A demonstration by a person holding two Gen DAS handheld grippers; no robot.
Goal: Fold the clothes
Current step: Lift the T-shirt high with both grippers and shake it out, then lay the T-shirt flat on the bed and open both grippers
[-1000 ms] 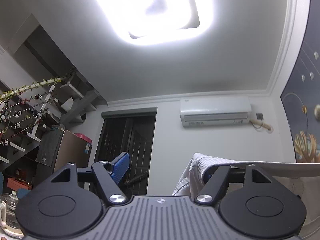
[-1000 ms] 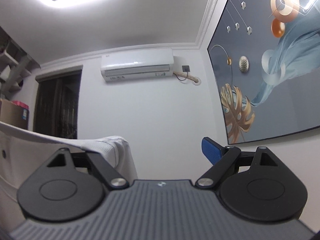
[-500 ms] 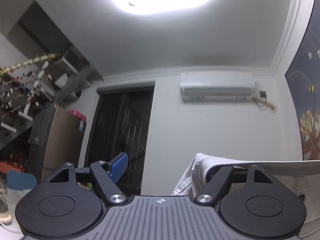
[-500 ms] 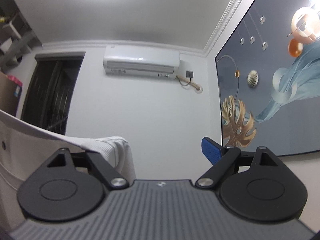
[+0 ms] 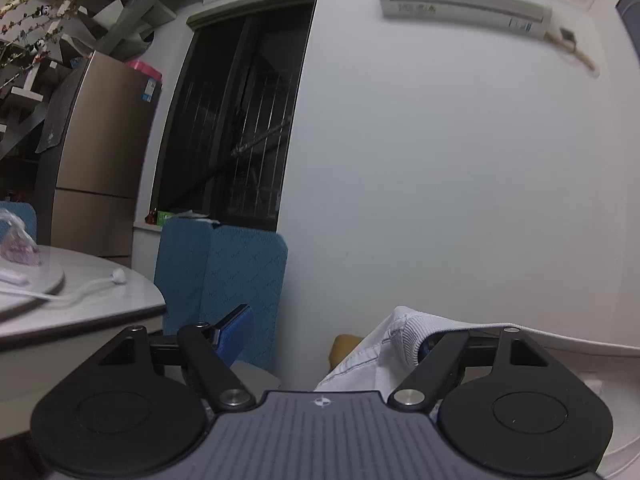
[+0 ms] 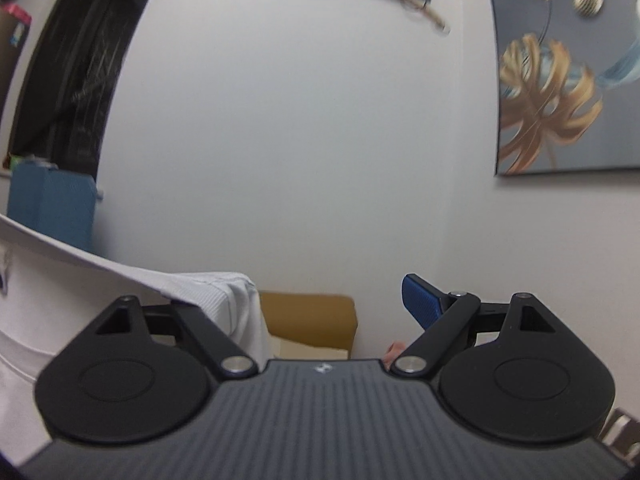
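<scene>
Garment [image 5: 404, 336] draped over left claw's [image 5: 332, 330] right finger, bench [image 5: 100, 300] at left, fridge [image 5: 100, 152] behind bench.

White ribbed garment [image 5: 408, 334], blue tool pads [image 6: 422, 300], gold-leaf painting [image 6: 560, 92]

At the left edge of the left wrist view stands a pale, round-edged counter [image 5: 132, 304] with a dark rim below its top. On it rests a round, lighter disc [image 5: 48, 276], raised a little above the surface. A white cord [image 5: 86, 290] lies on the counter, running from the disc's edge to a small white plug end [image 5: 119, 276] near the counter's far side. A flat white bar [image 5: 12, 277] lies on the disc, and a clear, pinkish bag-like thing [image 5: 16, 240] sits on the disc at the frame's edge; what it is cannot be told. The right wrist view shows no part of the counter.
</scene>
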